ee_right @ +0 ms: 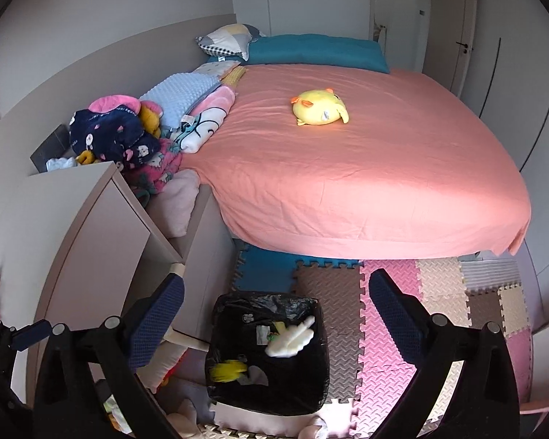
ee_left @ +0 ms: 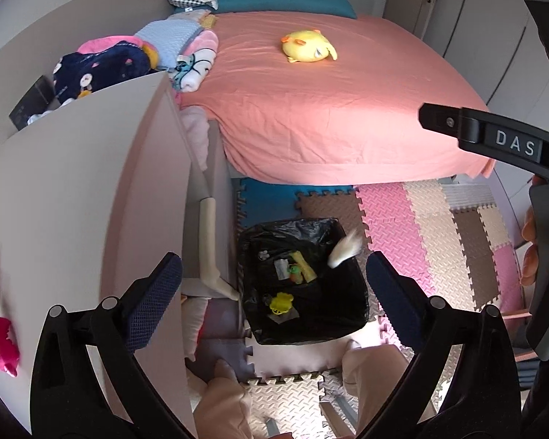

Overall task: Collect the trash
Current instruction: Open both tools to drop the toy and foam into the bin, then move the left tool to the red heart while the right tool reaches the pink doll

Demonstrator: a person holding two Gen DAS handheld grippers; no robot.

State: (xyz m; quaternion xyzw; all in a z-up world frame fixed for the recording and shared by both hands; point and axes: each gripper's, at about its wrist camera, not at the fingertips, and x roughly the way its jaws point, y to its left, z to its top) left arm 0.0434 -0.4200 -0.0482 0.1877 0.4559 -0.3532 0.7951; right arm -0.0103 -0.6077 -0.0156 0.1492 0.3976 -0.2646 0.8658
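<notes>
A bin with a black liner (ee_left: 311, 333) stands on the foam mats between the bed and a grey cabinet. Scraps lie inside it, among them a yellow piece (ee_left: 282, 301). A blurred white wad (ee_left: 344, 252) shows at the bin's right rim, free of any finger. My left gripper (ee_left: 272, 267) is open above the bin with nothing between its pads. In the right wrist view the bin (ee_right: 274, 398) sits lower, with the white wad (ee_right: 291, 338) over its opening beside a yellow piece (ee_right: 227, 369). My right gripper (ee_right: 276, 285) is open and holds nothing.
A bed with a pink sheet (ee_right: 384, 190) and a yellow plush (ee_right: 320, 107) fills the back. A grey cabinet (ee_left: 91, 183) stands at the left and a pile of soft toys (ee_right: 120, 135) behind it. Coloured foam mats (ee_right: 384, 329) cover the floor. A person's trouser legs (ee_left: 369, 369) are below.
</notes>
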